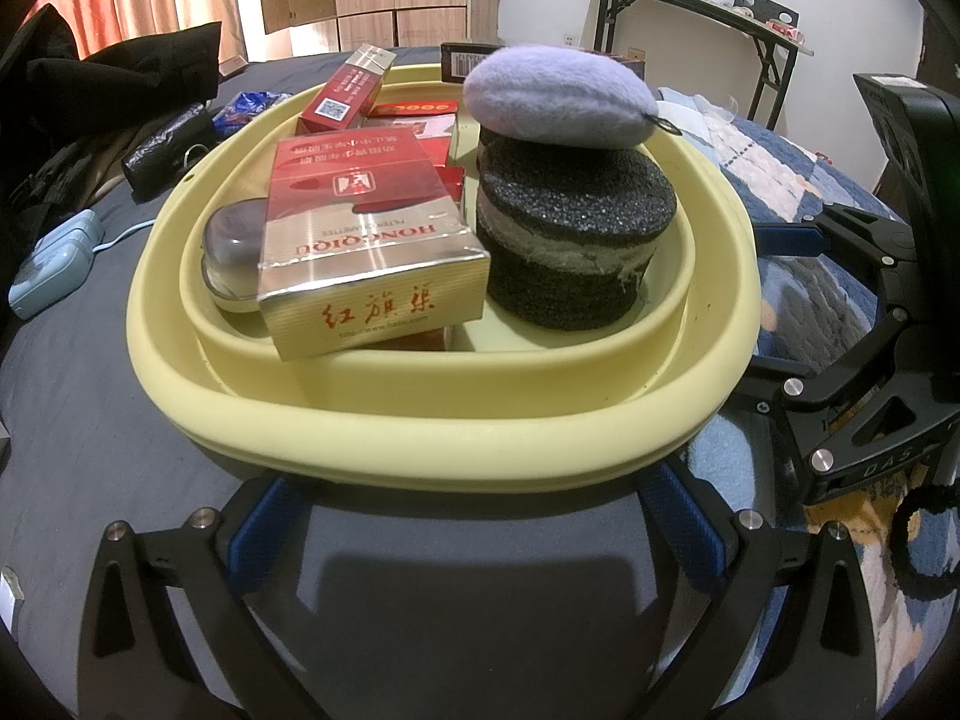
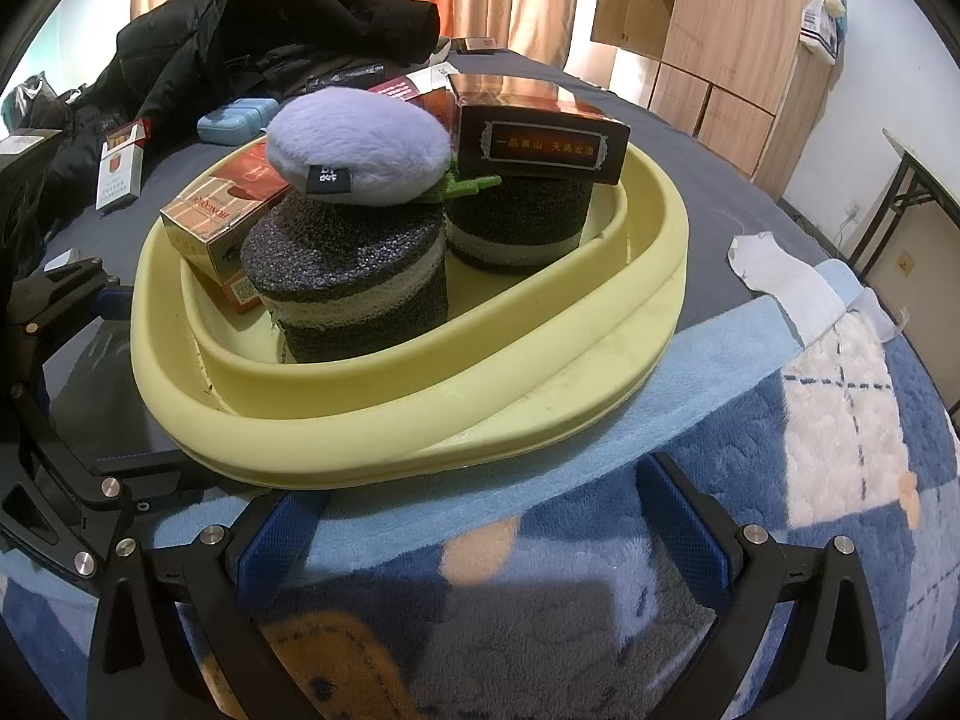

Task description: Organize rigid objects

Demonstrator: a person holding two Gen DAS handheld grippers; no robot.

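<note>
A "HONGQIQU" pack (image 1: 366, 252) and foam discs (image 1: 570, 240) are held in a yellow basin (image 1: 444, 450); both grippers' jaws are spread apart, empty.

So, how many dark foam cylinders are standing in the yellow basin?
2. One foam cylinder stands near the front of the basin, with the purple plush pad on top. The other stands behind it, carrying a dark box. Others may be hidden.

Holding left hand-held gripper (image 1: 474, 534) with blue fingers (image 1: 255, 531) spread wide, pointing toward 12 o'clock; right hand-held gripper (image 2: 480, 531) likewise spread, empty.
</note>
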